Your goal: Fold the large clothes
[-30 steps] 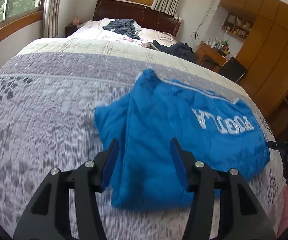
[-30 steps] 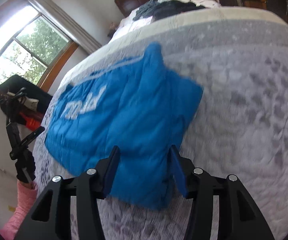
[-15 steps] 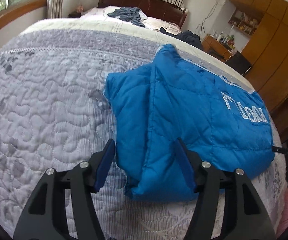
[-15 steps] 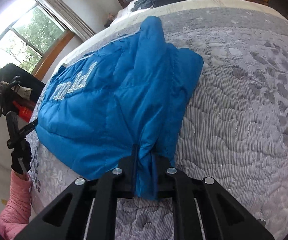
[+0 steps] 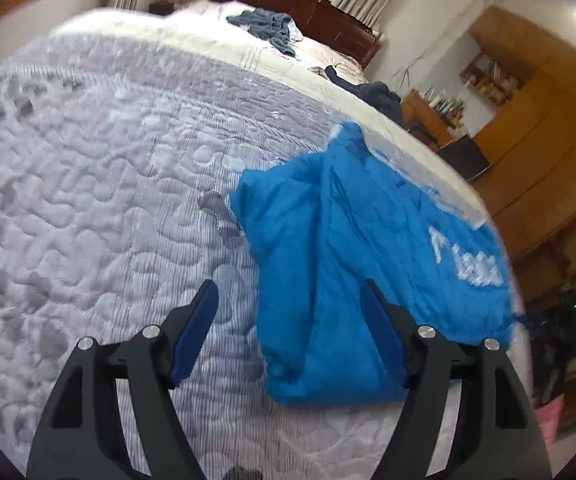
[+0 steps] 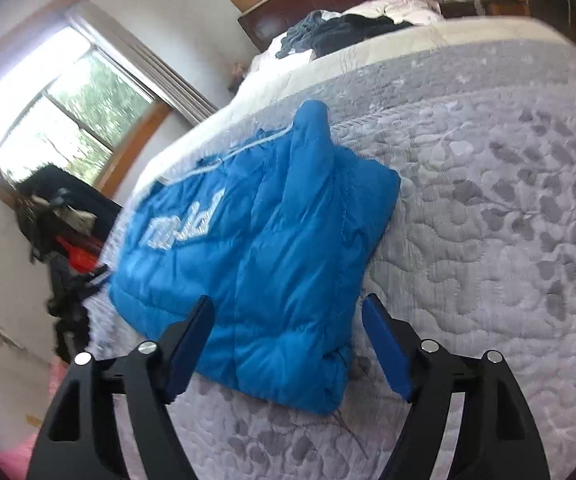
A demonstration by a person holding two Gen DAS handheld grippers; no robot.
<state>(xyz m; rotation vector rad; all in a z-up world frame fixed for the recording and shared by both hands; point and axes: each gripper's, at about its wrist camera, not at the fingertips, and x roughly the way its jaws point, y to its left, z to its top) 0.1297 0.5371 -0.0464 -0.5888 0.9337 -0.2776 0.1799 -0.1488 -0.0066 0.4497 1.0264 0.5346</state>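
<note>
- Ahead of the left gripper (image 5: 289,322), on the grey quilted bedspread (image 5: 88,208): a folded blue puffer jacket (image 5: 351,248), lying flat.
- Left gripper spread wide, holding nothing; blue pads (image 5: 196,330) clear of the cloth on the left side, right finger lying over the jacket's near edge, contact not readable.
- Jacket mostly right of the left gripper's midline, near corner between the two fingers, the rest running off past the right finger.
- White lettering (image 5: 465,264) on the jacket, far right of the left gripper, blurred and unreadable.
- Beyond the left gripper, far up the bed: a wooden headboard (image 5: 299,8), with a grey-blue heap of clothes (image 5: 266,28) before it and a dark garment (image 5: 375,94) further right.
- Far right of the left gripper: wooden cabinets (image 5: 543,120).
- From the right wrist view: right gripper (image 6: 288,344) likewise wide open, empty, both pads free of the fabric.
- Blue puffer jacket (image 6: 272,248) straight ahead of the right gripper, its near hem between the fingers, the bulk reaching forward and left.
- Folded sleeve or collar ridge rising at the jacket's far end, pointing away from the right gripper.
- White lettering (image 6: 186,224) on the panel ahead-left of the right gripper.
- Grey bedspread (image 6: 487,220) bare to the right of the right gripper, leaf pattern showing.
- Far left of the right gripper: a window (image 6: 68,120) with a wooden frame, and dark items beside the bed, too blurred to name.
- Pink sleeve (image 6: 54,380) low at the left edge, beside the right gripper's left finger.
</note>
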